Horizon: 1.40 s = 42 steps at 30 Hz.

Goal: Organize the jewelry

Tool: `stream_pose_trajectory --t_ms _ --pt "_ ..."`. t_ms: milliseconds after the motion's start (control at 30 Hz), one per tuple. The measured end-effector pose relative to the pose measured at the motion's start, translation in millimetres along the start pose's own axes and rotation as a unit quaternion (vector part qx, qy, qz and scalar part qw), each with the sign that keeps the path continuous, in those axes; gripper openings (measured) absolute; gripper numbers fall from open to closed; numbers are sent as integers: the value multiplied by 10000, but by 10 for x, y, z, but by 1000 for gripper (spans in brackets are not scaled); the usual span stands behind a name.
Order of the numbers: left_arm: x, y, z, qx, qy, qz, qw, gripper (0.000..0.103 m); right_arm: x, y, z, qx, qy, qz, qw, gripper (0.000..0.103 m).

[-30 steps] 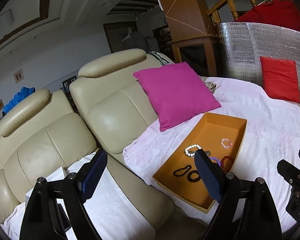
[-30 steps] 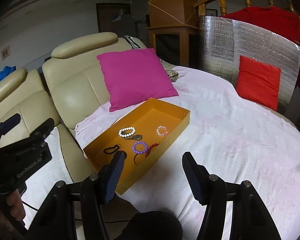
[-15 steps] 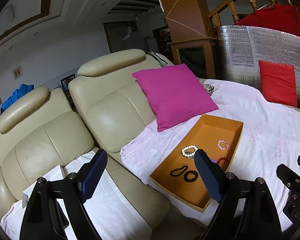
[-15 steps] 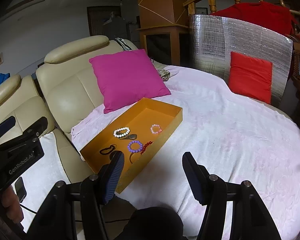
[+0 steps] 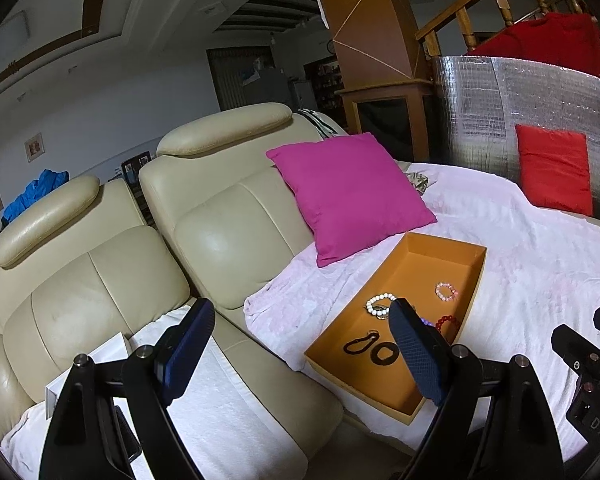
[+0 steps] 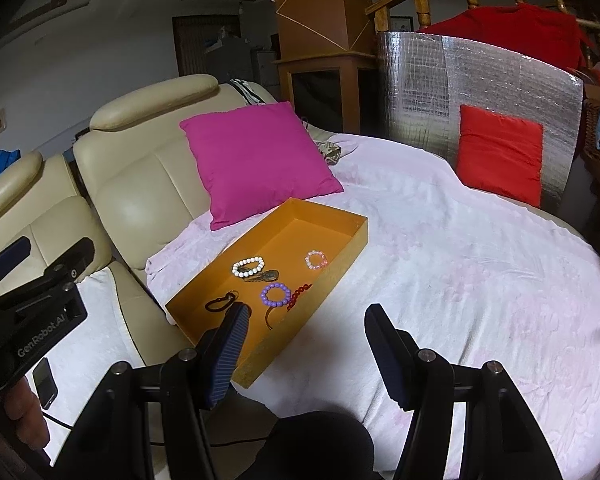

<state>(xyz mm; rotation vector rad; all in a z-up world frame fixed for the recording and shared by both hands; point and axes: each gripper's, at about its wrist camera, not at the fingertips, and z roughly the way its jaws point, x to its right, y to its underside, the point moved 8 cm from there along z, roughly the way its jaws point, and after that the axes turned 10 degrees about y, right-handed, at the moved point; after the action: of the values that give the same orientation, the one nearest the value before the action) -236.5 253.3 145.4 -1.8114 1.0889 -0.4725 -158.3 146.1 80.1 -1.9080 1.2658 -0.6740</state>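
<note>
An orange tray (image 6: 342,246) (image 5: 476,276) lies on the pale pink blanket. Inside lie a white bead bracelet (image 6: 248,267) (image 5: 380,303), a pink one (image 6: 316,260) (image 5: 446,291), a purple one (image 6: 276,294), a red one (image 6: 299,293) (image 5: 449,323) and black hair ties (image 6: 219,303) (image 5: 374,349). My right gripper (image 6: 306,334) hangs open and empty over the tray's near corner. My left gripper (image 5: 300,332) is open wide and empty, held above the sofa seat left of the tray. It also shows at the left edge of the right wrist view (image 6: 40,280).
A magenta cushion (image 6: 256,160) leans against the cream sofa (image 5: 228,208) behind the tray. A red cushion (image 6: 500,154) rests on a silver foil panel (image 6: 420,80) at the back right. A phone (image 6: 45,378) and a white box (image 5: 96,364) lie on the white towel at left.
Both views have drifted slightly, so the tray sits a little further left and lower in frame. Neither gripper's opening has changed, and the jewelry has not moved.
</note>
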Motion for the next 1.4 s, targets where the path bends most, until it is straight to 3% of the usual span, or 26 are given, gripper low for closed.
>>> stream_pose_trajectory --t_ms 767,1400 --pt "-54 -28 -138 100 -31 -19 9999 89 -55 -9 -152 114 -42 -6 9999 67" --pt "-225 -55 123 -62 -185 -188 9996 89 -243 -135 137 -39 -119 -205 9997 67"
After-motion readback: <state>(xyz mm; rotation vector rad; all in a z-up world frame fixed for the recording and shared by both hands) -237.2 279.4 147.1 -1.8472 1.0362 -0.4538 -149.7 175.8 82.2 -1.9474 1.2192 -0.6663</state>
